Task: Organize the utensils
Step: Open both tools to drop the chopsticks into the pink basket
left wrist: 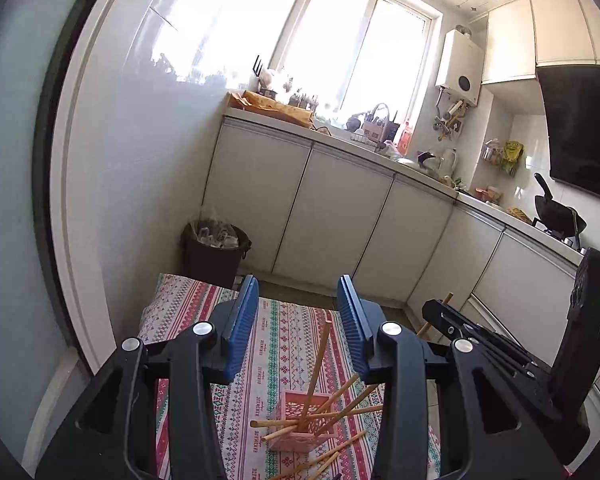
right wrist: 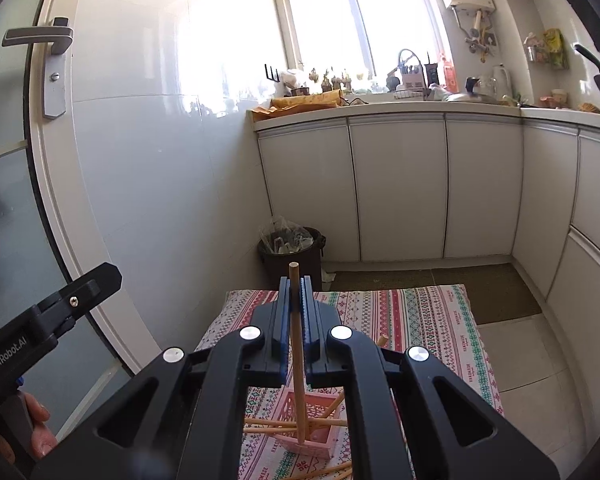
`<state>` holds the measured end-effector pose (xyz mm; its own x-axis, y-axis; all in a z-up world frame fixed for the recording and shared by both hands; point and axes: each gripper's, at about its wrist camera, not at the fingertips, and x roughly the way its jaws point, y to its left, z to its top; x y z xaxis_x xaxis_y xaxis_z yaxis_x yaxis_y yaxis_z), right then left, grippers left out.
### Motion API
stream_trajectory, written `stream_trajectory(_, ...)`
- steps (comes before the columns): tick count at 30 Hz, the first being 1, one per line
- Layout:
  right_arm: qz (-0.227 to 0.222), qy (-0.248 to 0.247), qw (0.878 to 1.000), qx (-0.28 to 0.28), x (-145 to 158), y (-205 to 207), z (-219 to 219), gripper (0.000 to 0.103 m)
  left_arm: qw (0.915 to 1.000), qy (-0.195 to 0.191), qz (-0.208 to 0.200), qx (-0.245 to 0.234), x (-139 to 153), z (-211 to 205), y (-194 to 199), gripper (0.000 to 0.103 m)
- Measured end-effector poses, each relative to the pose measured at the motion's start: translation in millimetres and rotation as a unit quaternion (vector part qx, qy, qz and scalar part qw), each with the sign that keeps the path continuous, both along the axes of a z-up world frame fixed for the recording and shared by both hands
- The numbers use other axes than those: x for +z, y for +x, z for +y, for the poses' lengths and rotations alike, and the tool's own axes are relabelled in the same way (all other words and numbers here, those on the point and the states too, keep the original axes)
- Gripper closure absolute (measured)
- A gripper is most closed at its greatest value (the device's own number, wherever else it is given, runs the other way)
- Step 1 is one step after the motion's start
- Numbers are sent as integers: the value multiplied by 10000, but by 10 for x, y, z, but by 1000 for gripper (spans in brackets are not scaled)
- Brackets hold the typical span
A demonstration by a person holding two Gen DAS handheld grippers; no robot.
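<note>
Your pale wooden chopsticks (right wrist: 297,356) look smooth and matt; the pink openwork plastic basket (right wrist: 320,436) stands on woven patterned cloth (right wrist: 428,320); ribbed blue pads (left wrist: 242,320), glossy white wall tiles (right wrist: 160,152).

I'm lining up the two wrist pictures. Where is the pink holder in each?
Left wrist: pink holder low centre, between the open fingers, sticks leaning in it.
Right wrist: low centre, under the stick the right gripper holds.
Shared landmark: brown bin.
</note>
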<state>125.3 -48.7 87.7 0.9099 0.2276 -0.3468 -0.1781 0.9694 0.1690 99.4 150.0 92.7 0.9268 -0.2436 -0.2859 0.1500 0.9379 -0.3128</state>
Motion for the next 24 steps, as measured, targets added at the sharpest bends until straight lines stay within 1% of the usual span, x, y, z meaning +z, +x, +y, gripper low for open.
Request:
stream_trajectory(4, -27, -21, 10000, -39, 18, 21, 13, 98, 10000, -14, 23, -20, -3, 30, -16, 65)
stream_trajectory(9, -70, -29, 10000, -61, -116, 61, 12, 98, 10000, 3, 21, -55, 1, 15, -15, 65)
stream_trajectory(13, 161, 77, 9998, 47, -224, 112, -3, 97, 10000, 5, 24, -59, -5, 7, -17, 65)
stream_trajectory(15, 215, 161, 9996, 39, -252, 112, -33, 69, 10000, 13, 30, -57, -6, 2, -11, 65)
stream_trajectory(16, 165, 221, 9996, -5, -256, 96, -58, 50, 10000, 14, 37, -62, -11, -7, -13, 64)
stream_trajectory(17, 120, 278, 9995, -60, -252, 72, -91, 46, 10000, 26, 52, -75, -8, -8, -6, 64)
stream_trajectory(24, 84, 670, 9971, -362, -185, -113, -398, 45, 9997, 102, 74, -204, 13, -95, -26, 64)
